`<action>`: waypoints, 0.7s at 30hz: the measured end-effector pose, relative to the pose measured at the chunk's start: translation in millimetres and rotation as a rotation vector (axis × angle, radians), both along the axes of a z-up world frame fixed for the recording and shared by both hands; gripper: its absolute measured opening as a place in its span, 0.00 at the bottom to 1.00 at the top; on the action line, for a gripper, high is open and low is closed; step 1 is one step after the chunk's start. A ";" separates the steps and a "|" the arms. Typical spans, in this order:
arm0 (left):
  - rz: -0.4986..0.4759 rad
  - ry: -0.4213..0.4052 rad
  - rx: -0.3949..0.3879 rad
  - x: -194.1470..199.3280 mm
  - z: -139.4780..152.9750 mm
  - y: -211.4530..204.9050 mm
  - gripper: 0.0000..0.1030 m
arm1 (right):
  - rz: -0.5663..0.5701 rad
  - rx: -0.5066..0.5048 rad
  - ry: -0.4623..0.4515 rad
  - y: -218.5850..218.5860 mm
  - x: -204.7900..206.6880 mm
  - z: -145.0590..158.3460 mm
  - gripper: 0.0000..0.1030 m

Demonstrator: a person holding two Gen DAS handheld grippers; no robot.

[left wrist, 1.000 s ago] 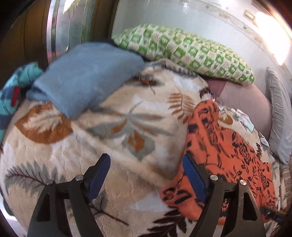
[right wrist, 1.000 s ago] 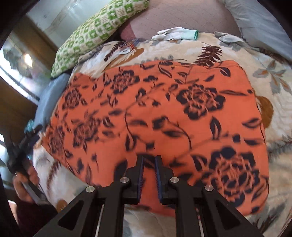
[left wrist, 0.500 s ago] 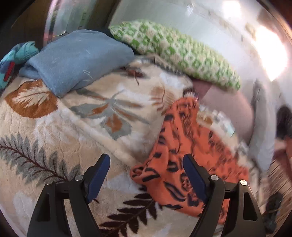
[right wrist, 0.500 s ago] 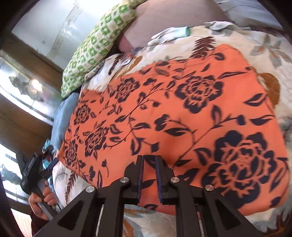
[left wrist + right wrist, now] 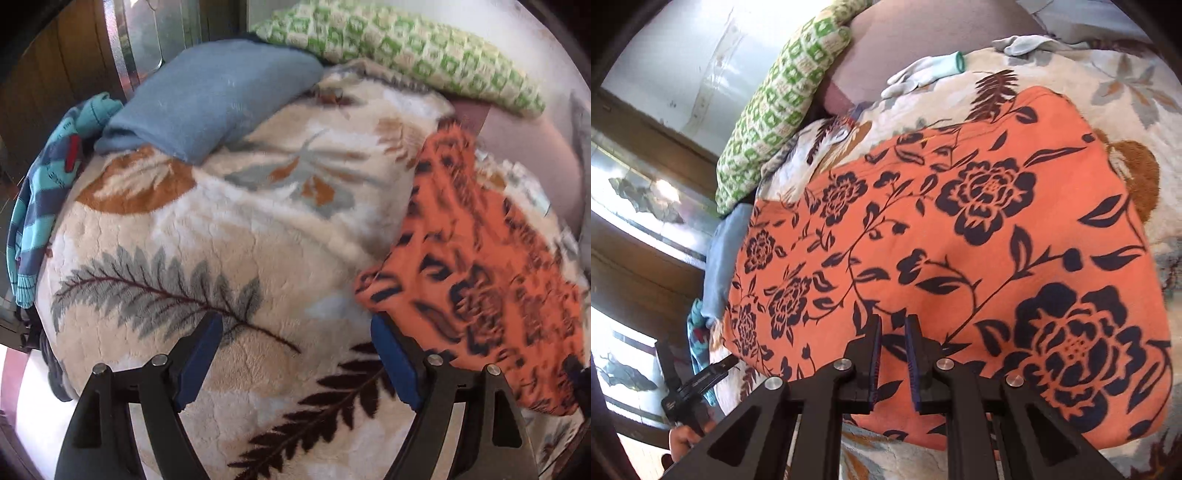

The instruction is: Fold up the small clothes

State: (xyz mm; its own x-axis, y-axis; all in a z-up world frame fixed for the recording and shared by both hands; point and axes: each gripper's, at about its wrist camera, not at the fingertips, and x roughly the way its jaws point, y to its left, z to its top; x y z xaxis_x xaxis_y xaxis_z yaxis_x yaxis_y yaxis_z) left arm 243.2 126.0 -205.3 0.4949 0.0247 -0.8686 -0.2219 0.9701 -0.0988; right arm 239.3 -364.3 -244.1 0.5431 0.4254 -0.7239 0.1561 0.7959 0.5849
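A bed point(image 5: 229, 236) covered by a cream blanket printed with leaves fills both views. On it lies the garment point(image 5: 960, 240) to be folded, an orange cloth with dark flowers, spread flat and wide on the right part of the bed. At the head of the bed sit a green checked pillow point(image 5: 406, 48), a folded blue towel point(image 5: 221, 92) and, at the left edge, a striped teal garment point(image 5: 40, 192). A pale glove point(image 5: 923, 72) lies beyond the orange cloth.

The right gripper point(image 5: 892, 354) is over the cloth's near edge, its fingers point(image 5: 874, 354) drawn almost together with cloth between them; they look clamped on that edge. The left gripper point(image 5: 295, 354) hovers over bare blanket, fingers point(image 5: 199, 350) wide apart, holding nothing, with the cloth's left corner just beside its right finger.

The step appears to be gathering the near edge for a first fold. To do it well, the left gripper should take that left corner before the right one lifts, so the edge rises evenly. Both should then carry it straight across to the far edge, keeping the cloth taut and the corners matched.

Compared with a second ago, the left gripper has pulled back and leftward: the orange corner, then touching its right finger, now sits a little farther ahead, and more bare blanket shows. The right gripper's view has tilted, but its grip on the edge is unchanged.
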 end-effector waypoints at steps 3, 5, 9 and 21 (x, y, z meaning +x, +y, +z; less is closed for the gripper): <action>-0.014 -0.071 -0.030 5.5 20.6 -0.5 0.81 | -0.026 0.027 -0.008 -8.4 -0.6 2.5 0.14; -0.042 -0.067 -0.056 16.4 23.8 -5.6 0.82 | -0.034 0.044 -0.015 -13.1 -0.2 3.9 0.14; -0.062 0.023 -0.084 34.8 7.3 -15.2 0.84 | -0.043 0.064 -0.022 -20.0 0.2 6.0 0.14; 0.003 0.057 -0.348 28.2 -24.9 -30.0 0.79 | 0.024 0.060 -0.029 -12.2 0.6 9.8 0.14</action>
State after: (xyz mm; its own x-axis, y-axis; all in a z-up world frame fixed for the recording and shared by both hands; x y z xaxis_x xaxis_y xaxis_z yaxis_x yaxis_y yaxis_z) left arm 271.4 96.0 -230.2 0.4460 -0.2767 -0.8512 -0.2389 0.8797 -0.4111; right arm 239.9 -376.5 -234.3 0.5523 0.4810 -0.6809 0.1197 0.7626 0.6357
